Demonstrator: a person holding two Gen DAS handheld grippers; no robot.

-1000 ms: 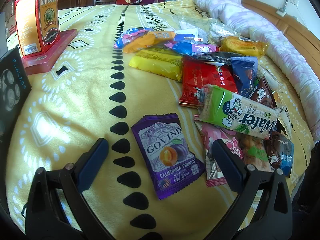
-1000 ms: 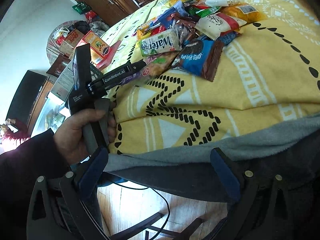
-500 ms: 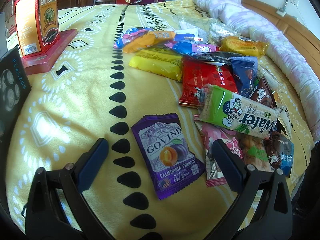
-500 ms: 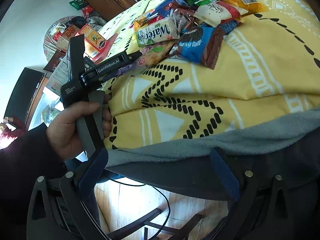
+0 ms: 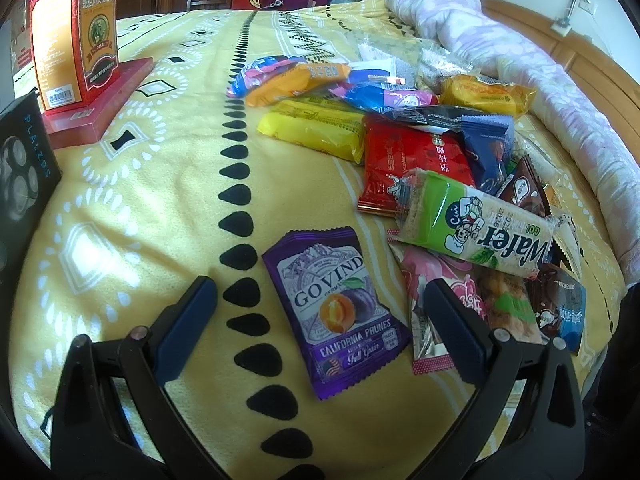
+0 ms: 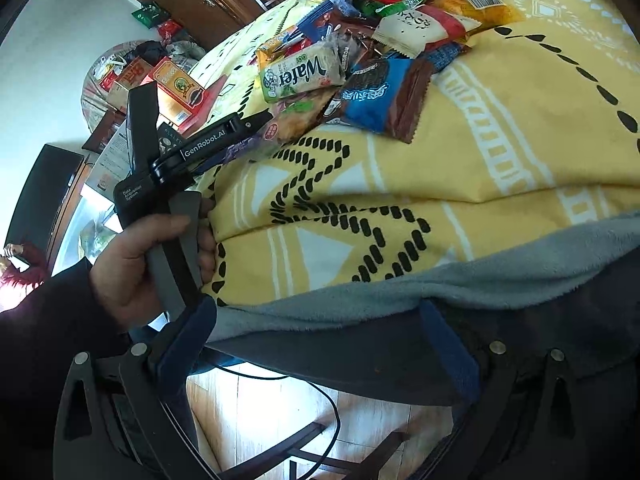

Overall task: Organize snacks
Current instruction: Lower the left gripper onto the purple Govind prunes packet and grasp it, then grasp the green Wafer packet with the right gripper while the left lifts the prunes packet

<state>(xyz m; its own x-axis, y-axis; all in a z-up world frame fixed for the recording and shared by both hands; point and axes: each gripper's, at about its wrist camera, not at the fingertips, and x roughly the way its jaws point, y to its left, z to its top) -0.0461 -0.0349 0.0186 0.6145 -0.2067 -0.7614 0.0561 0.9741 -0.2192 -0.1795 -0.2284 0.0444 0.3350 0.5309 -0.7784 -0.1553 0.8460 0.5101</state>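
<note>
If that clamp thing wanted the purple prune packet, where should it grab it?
Probably the near crimped bottom edge of the purple prune packet. It lies flat and alone on the yellow blanket, right between the open left gripper. Coming low from the near side, one finger sliding beneath that thin seam, seems easiest; the flat faces give nothing to pinch.

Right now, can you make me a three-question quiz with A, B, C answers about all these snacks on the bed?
1. Where does the purple prune packet lie?
A. between the left gripper fingers
B. on the red box
C. on the floor

2. What colour is the wafer pack wrapper?
A. pink
B. green and white
C. black

3. What is the right gripper doing?
A. squeezing a packet
B. open and empty
C. holding a box

Answers: 1 A, the packet sits on the yellow blanket in the gap between the fingers. 2 B, green at one end, white at the "Wafer" lettering. 3 B, its fingers stand apart below the bed edge with nothing between them.
</note>
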